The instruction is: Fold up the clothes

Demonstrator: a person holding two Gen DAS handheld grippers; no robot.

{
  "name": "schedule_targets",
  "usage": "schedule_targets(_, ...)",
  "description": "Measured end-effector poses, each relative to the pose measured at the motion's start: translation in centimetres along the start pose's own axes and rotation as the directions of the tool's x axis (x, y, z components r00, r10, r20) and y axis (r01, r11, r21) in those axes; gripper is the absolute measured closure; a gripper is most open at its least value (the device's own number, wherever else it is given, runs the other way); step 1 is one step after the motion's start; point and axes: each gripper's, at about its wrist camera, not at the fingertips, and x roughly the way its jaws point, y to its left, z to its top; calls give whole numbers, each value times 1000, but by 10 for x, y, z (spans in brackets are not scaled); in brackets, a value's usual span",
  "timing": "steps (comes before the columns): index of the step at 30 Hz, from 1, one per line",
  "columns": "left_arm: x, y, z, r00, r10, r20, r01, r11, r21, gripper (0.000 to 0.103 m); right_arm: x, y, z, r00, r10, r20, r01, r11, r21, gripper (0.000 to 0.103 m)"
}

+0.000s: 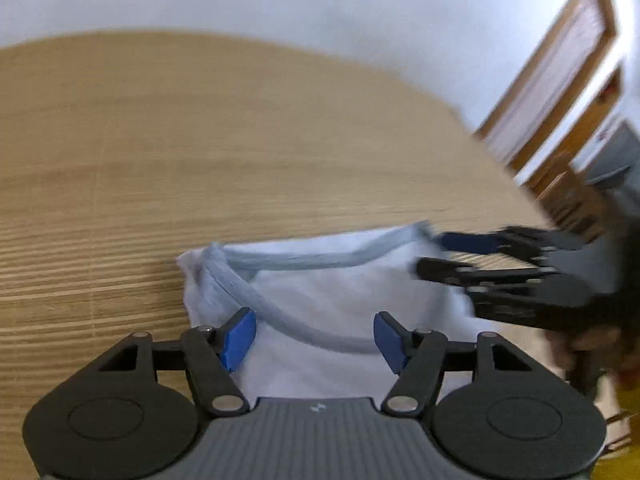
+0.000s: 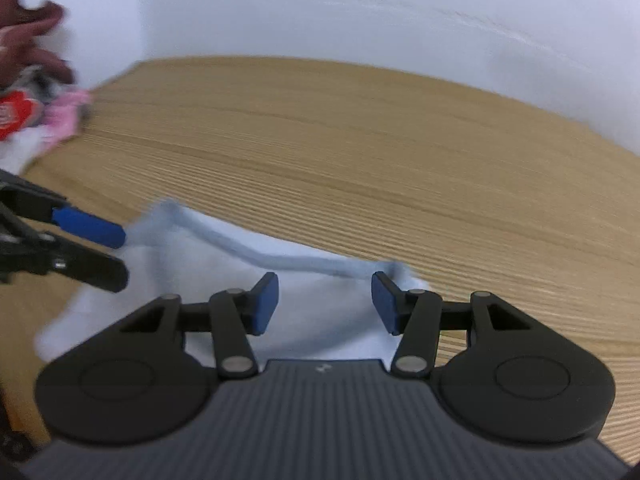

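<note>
A pale blue garment [image 1: 332, 292] with a grey-blue ribbed neckband [image 1: 304, 260] lies on the wooden table [image 1: 200, 140]. My left gripper [image 1: 314, 340] is open just above it, its blue pads astride the neckband at the left shoulder. My right gripper [image 1: 430, 256] comes in from the right, open, its fingers at the garment's other corner. In the right wrist view the same garment [image 2: 324, 320] lies under my open right gripper [image 2: 324, 304], and the left gripper [image 2: 120, 256] reaches in from the left at the cloth's edge. The picture is blurred by motion.
A heap of other clothes [image 2: 36, 92], dark red, pink and white, sits at the table's far left corner. A white wall stands behind the table. Wooden-framed doors [image 1: 560, 80] show at the right. Bare wood [image 2: 400, 160] stretches beyond the garment.
</note>
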Motion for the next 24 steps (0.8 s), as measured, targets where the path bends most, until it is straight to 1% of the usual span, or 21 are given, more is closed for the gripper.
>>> schedule_targets(1,6,-1,3,1000,13,9,-13,1000,19,33,9,-5,-1,999,-4,-33,3,1000,-3,50)
schedule_targets(2,9,-4,7,1000,23,17,-24,999,45,32,17,-9,-4,999,4,-36,-4,1000,-2,49)
schedule_targets(3,12,-7,10,999,44,11,-45,996,72,32,24,-13,-6,999,12,-36,-12,1000,0,42)
schedule_targets(4,16,-11,14,998,66,7,-66,992,110,31,29,-19,-5,999,9,-40,-7,999,37,29)
schedule_targets(5,19,-15,17,996,90,0,-89,985,147,31,34,-25,-3,999,5,-46,-1,997,78,24)
schedule_targets(6,21,-18,20,994,108,-13,-105,981,165,32,34,-29,-1,999,-6,-47,10,995,99,24)
schedule_targets(8,9,-18,20,993,111,-41,-104,982,155,35,32,-36,5,998,-29,-49,35,990,136,26)
schedule_targets(9,-1,-19,18,994,103,-32,-97,984,148,34,20,-35,7,999,-35,-26,38,991,127,28)
schedule_targets(11,-24,-25,13,995,97,5,-97,985,144,33,-5,-31,10,999,-46,29,43,994,103,28)
schedule_targets(14,-44,-40,-10,993,114,15,-115,979,171,32,-13,-23,-9,1000,-4,1,4,996,88,28)
schedule_targets(16,-47,-48,-28,991,134,-11,-129,971,202,31,-17,-18,-21,999,26,-21,-24,997,79,28)
schedule_targets(19,-32,-54,-50,983,166,-80,-143,962,232,31,-24,-10,-41,996,69,-54,-66,996,66,28)
schedule_targets(20,-30,-53,-54,982,170,-78,-148,961,232,29,-26,-7,-47,994,84,-65,-80,995,62,28)
schedule_targets(21,-29,-52,-57,982,174,-75,-153,960,233,27,-28,-5,-54,992,98,-77,-94,994,59,28)
schedule_targets(22,-29,-50,-56,981,180,-74,-159,960,231,23,-30,-2,-60,990,112,-88,-108,993,55,26)
schedule_targets(24,-30,-49,-52,980,180,-88,-158,963,217,23,-32,-3,-56,991,106,-80,-101,993,58,27)
